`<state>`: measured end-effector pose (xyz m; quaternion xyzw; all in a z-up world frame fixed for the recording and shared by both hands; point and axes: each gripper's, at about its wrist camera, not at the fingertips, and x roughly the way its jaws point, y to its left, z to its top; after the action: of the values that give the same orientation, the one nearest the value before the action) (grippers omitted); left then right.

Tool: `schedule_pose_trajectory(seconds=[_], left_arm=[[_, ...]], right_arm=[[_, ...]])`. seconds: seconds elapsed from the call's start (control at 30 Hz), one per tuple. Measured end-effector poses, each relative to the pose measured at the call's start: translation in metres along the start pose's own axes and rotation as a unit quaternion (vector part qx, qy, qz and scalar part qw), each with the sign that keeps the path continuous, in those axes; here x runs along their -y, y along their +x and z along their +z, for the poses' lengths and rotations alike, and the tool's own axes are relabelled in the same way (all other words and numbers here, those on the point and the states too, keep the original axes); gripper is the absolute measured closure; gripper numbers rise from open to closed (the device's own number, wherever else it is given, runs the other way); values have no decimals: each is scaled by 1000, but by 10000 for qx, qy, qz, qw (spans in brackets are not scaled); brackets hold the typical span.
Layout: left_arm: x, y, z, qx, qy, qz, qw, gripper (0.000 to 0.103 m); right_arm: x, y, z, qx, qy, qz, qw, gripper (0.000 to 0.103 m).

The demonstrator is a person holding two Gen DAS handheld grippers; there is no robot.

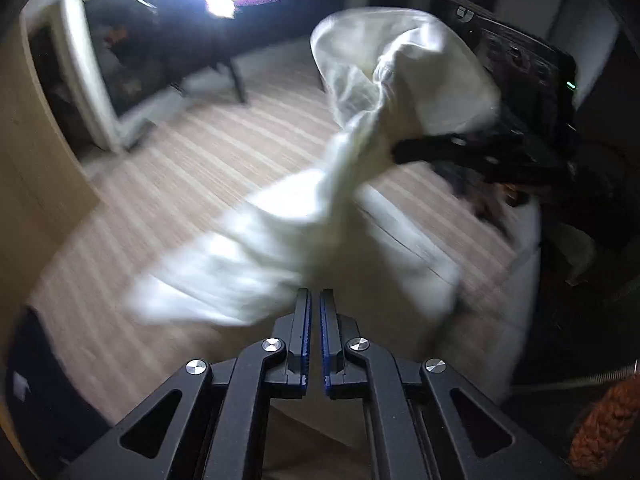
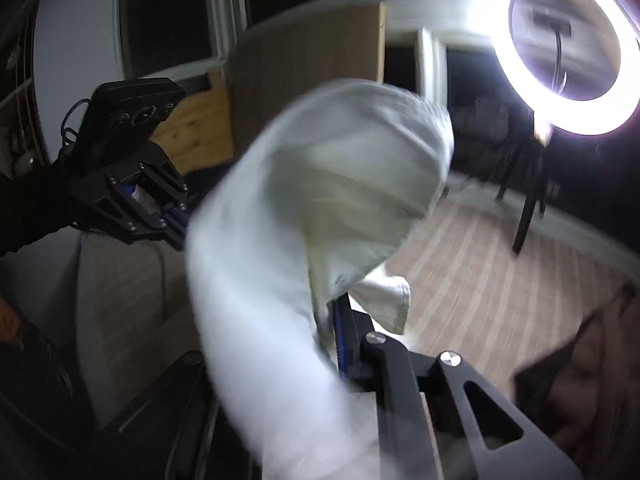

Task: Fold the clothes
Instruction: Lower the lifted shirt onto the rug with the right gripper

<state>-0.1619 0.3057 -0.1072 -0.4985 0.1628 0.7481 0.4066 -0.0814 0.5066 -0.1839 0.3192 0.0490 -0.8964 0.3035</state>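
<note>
A white garment (image 1: pixel 320 216) hangs in the air, blurred by motion, and billows into a hood shape (image 2: pixel 352 168) at the top. My left gripper (image 1: pixel 315 293) is shut, and the cloth's lower part meets its fingertips and fans out from them. In the right wrist view the left gripper (image 2: pixel 178 226) sits at the cloth's left edge. My right gripper (image 2: pixel 334 306) is shut on a bunched fold; only its right finger (image 2: pixel 344 332) shows, the other is under the cloth. From the left wrist view the right gripper (image 1: pixel 402 152) bites the garment's narrow middle.
A lit ring light (image 2: pixel 564 52) on a dark stand glares at the right. Striped wood floor (image 1: pixel 192 148) lies below. A grey cushion (image 2: pixel 120 280) is under the left hand. A black device (image 1: pixel 520 64) and a brown cloth (image 2: pixel 580 368) are nearby.
</note>
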Motion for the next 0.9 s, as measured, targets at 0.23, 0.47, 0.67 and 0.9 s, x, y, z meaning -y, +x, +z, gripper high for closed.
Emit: schedule_pose_trajectory(seconds=[0.23, 0.47, 0.67, 0.9], left_arm=[[21, 32, -48, -535, -561, -172, 9968, 101], [-49, -24, -26, 19, -1386, 673, 9881, 84], [-77, -24, -6, 105, -1286, 1145, 9850, 65], [-128, -20, -2, 276, -2576, 678, 9635, 49]], right_arm=[[-36, 3, -70, -530, -131, -147, 9984, 93], [-35, 5, -68, -640, -360, -173, 9972, 96], [-45, -1, -67, -896, -583, -171, 9941, 96], [-3, -31, -72, -1261, 1814, -248, 9750, 52]])
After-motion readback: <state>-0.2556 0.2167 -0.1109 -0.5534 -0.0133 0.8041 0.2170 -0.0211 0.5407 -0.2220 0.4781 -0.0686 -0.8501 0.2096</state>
